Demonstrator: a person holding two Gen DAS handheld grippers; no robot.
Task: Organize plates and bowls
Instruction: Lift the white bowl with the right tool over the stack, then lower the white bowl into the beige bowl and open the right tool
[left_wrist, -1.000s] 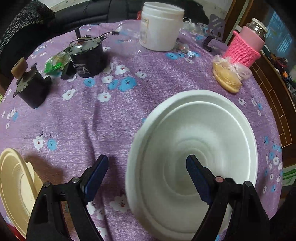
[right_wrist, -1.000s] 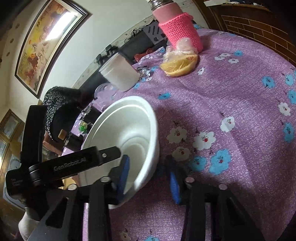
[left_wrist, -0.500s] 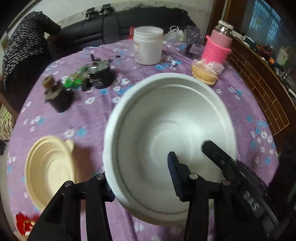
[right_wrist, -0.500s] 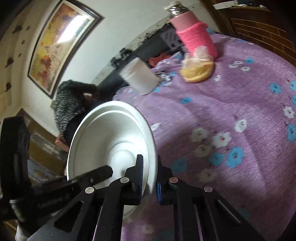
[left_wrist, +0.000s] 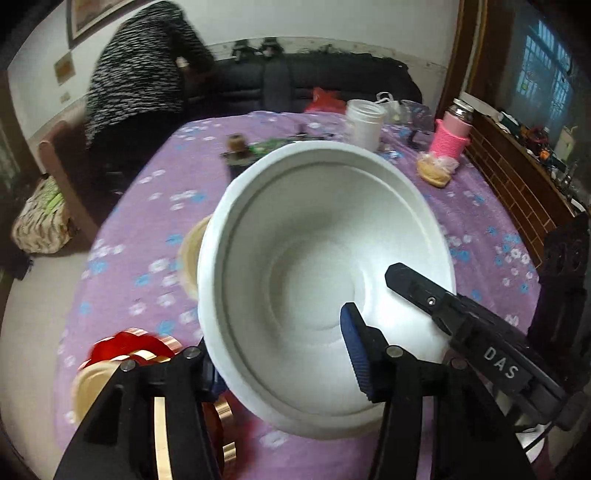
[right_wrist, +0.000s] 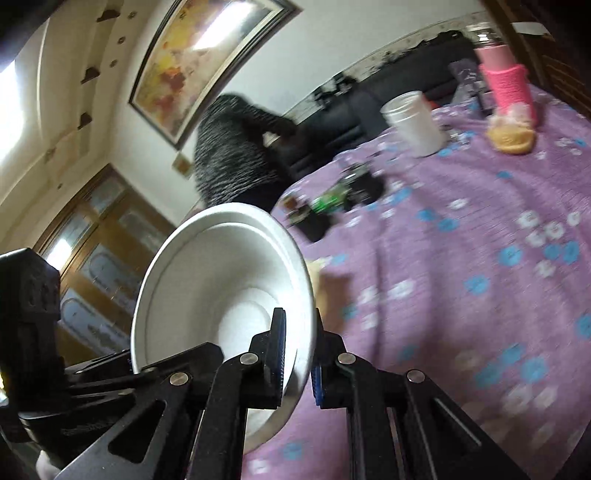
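Left gripper: fingers set wide, either side of the white bowl's near wall; whether it is gripped cannot be told. Cream plate seen on the purple floral tablecloth, partly hidden behind the bowl. Bowl held tilted, clear of the table. Right gripper: fingers clenched on the bowl's rim, one inside, one outside. White jar and pink-sleeved bottle noted at the far edge.
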